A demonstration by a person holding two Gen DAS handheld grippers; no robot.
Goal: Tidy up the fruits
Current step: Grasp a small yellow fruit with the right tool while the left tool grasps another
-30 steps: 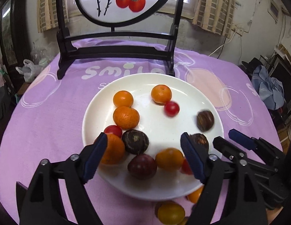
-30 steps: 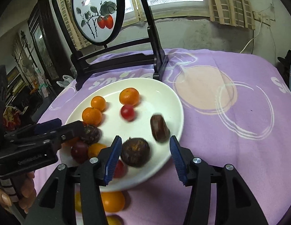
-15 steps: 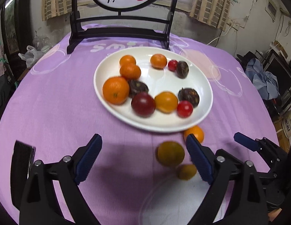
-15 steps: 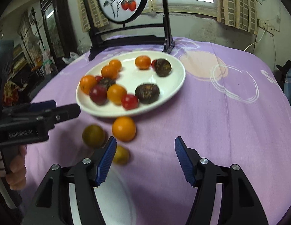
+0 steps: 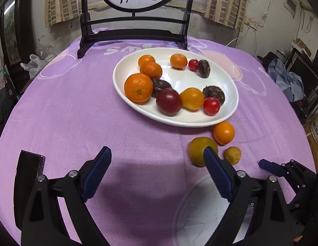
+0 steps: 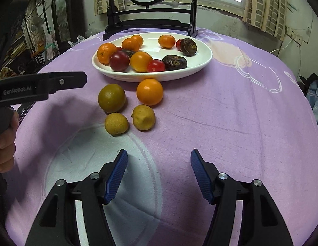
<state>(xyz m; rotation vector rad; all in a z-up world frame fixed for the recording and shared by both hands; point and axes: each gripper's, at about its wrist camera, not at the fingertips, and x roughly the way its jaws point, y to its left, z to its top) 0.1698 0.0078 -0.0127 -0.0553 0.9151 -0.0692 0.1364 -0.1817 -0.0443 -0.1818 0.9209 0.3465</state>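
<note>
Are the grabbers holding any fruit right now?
No. The left gripper and right gripper are both open, nothing between their fingers.

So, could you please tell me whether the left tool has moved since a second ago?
Yes. The left tool has drawn back off the white plate toward the near side of the purple cloth, empty and open.
</note>
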